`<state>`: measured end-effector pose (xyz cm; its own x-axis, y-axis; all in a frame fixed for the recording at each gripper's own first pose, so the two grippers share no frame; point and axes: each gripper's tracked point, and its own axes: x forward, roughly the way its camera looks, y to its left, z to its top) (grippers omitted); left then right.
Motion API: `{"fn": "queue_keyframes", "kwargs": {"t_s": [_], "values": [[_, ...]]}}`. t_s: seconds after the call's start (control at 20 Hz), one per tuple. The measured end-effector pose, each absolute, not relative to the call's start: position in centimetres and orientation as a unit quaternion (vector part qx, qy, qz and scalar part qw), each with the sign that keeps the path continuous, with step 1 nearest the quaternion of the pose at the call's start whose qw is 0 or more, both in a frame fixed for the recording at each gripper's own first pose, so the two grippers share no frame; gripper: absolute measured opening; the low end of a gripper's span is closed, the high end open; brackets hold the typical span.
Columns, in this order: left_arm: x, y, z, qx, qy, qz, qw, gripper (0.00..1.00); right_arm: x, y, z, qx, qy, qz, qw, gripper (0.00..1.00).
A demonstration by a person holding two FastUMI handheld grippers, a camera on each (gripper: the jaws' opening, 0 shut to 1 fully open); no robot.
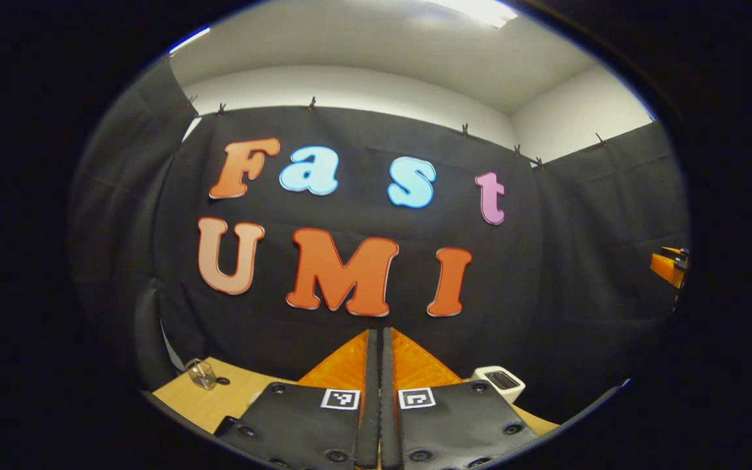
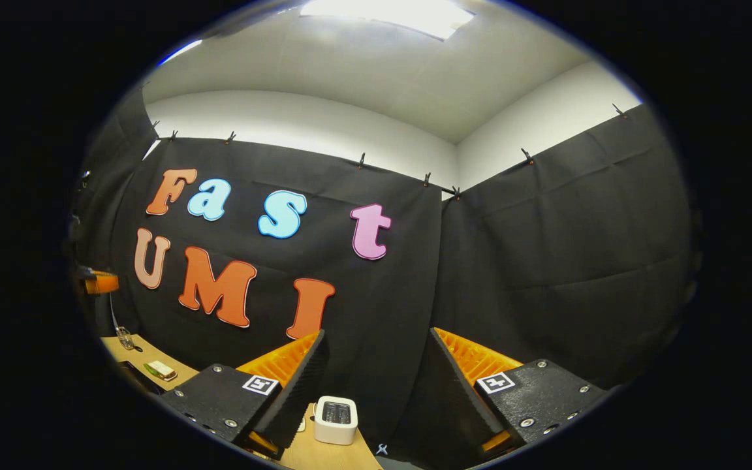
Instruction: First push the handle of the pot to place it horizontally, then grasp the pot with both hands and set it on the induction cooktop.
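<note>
A small white box-shaped device [image 2: 335,420] sits on the wooden table [image 2: 324,457] before the black cloth wall [image 2: 546,261] — a clear glass container [image 1: 201,374] stands well apart, near the far corner.

left gripper [image 1: 379,339] raised, jaws closed together | right gripper [image 2: 376,346] raised, jaws spread wide

No legible writing, number or brand name appears apart from the booth wall's lettering. The signs present are square black-and-white coded markers: two on the left gripper [image 1: 379,331], one per finger plate [image 1: 340,399] [image 1: 416,397], and two on the right gripper [image 2: 378,331], again one per finger plate [image 2: 260,384] [image 2: 495,382]. They carry block patterns, not characters. The small white appliance [image 2: 335,420] on the table [image 2: 324,454] has a dark top panel, too small to read.
</note>
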<state>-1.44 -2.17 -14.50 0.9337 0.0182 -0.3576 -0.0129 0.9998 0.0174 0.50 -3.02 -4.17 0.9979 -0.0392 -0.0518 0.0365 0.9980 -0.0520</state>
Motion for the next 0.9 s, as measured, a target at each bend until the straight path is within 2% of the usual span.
{"fn": "queue_keyframes", "kwargs": {"t_s": [0.2, 0.5, 0.9], "values": [[-4.9, -3.9, -22.9, -0.010, 0.301, -0.007, 0.954, 0.07, 0.5, -3.9, -5.5, -0.028, 0.037, -0.016, 0.999, 0.95], [-13.5, -6.4, -34.6, -0.044, 0.500, -0.014, 0.865, 0.08, 0.5, -4.3, -7.4, -0.032, 0.051, 0.000, 0.998, 0.95], [-23.8, -7.8, -41.2, -0.063, 0.632, 0.027, 0.772, 0.08, 1.1, -3.8, -10.1, -0.022, 0.066, 0.030, 0.997, 0.95]]}}
